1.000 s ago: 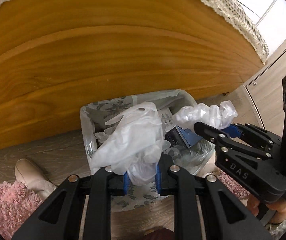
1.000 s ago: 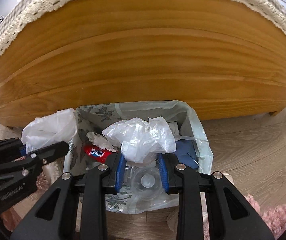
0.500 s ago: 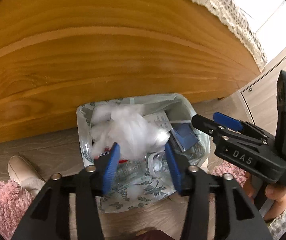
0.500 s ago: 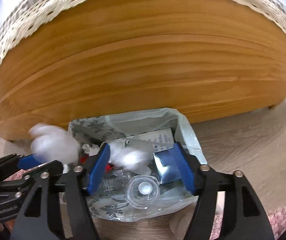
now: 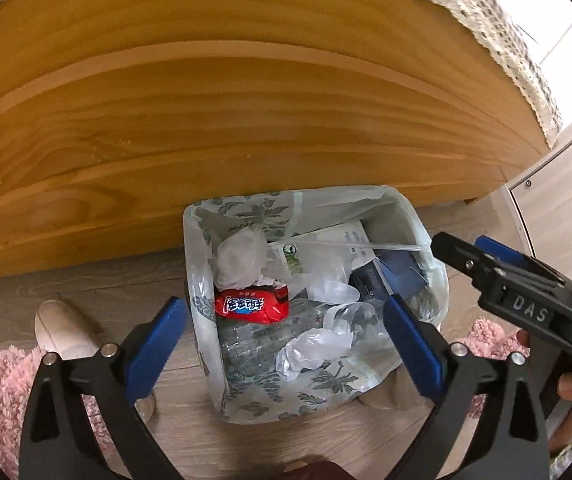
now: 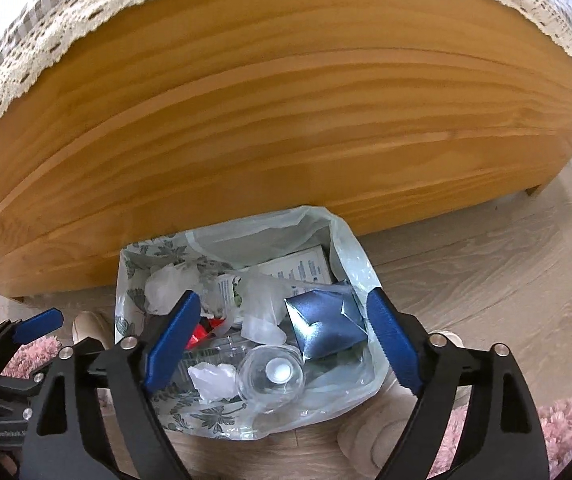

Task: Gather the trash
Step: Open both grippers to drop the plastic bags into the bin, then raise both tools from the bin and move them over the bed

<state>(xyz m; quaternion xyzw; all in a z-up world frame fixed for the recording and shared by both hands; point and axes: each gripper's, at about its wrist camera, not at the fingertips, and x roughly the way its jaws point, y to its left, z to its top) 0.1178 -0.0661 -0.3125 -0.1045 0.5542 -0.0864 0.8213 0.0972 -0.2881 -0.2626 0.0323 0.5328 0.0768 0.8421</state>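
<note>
With both grippers, left point(image 5: 286, 344) and right point(image 6: 284, 338), just spread wide and empty over the bin point(image 5: 406, 216), dropped plastic wads point(image 5: 314, 348) now inside: likely light, soft, slippery, best pinched at a bunched fold, not a loose edge.

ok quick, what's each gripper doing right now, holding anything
left gripper: open, jaws have just been opening, holding nothing, over the lined trash bin.
right gripper: open, jaws have just been opening, holding nothing, over the same bin.
</note>
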